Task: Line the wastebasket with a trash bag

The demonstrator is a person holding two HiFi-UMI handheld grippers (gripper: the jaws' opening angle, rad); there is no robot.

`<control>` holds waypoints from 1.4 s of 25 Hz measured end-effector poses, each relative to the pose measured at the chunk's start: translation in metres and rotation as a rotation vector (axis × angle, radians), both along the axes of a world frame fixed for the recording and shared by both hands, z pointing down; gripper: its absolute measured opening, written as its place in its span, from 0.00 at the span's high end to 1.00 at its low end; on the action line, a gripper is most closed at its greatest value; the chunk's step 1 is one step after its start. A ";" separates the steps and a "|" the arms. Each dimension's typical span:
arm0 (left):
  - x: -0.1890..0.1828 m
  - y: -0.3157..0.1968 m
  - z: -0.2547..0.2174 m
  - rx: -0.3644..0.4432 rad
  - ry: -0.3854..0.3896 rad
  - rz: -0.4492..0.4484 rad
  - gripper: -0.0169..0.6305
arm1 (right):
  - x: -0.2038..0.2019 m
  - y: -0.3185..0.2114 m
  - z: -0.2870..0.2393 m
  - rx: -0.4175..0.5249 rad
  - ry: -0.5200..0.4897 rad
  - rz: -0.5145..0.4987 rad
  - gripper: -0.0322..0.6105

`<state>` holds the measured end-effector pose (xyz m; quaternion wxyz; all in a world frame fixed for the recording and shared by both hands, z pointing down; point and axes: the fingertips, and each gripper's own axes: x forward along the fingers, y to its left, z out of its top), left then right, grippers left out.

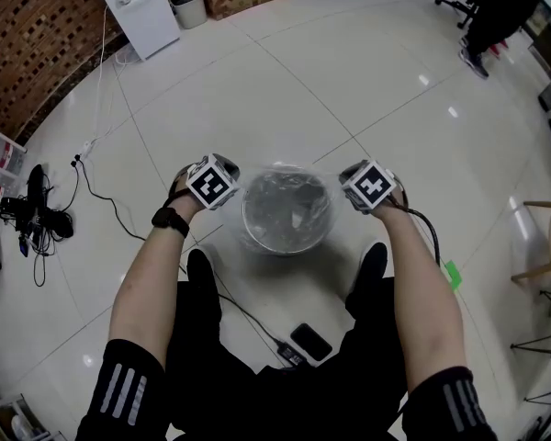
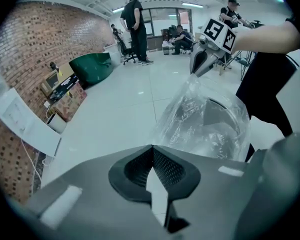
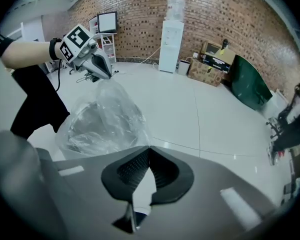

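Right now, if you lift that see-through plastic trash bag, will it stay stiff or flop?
Probably floppy: the clear crinkled plastic trash bag rises into peaks where the left gripper and right gripper pinch it. Likely very light, and it may slip, being thin, shiny film.

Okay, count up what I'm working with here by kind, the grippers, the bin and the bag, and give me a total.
grippers: 2, the left gripper and the right gripper
wastebasket: 1
trash bag: 1
total: 4
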<state>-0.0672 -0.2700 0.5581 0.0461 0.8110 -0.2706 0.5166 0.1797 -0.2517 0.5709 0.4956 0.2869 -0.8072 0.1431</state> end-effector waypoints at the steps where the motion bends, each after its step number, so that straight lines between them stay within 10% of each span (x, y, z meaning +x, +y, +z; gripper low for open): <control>1: 0.002 -0.005 0.000 0.008 0.010 -0.003 0.98 | 0.001 -0.004 0.002 0.007 0.005 0.006 0.94; 18: 0.008 -0.060 0.074 -0.035 0.018 -0.106 0.98 | 0.019 -0.048 0.087 0.021 0.084 0.084 0.94; 26: 0.010 -0.023 0.141 -0.348 0.016 -0.141 0.98 | 0.022 -0.019 0.134 -0.152 0.101 0.050 0.94; 35: 0.000 -0.027 0.143 -0.355 0.037 -0.143 0.88 | 0.015 -0.014 0.136 -0.193 0.074 0.027 0.88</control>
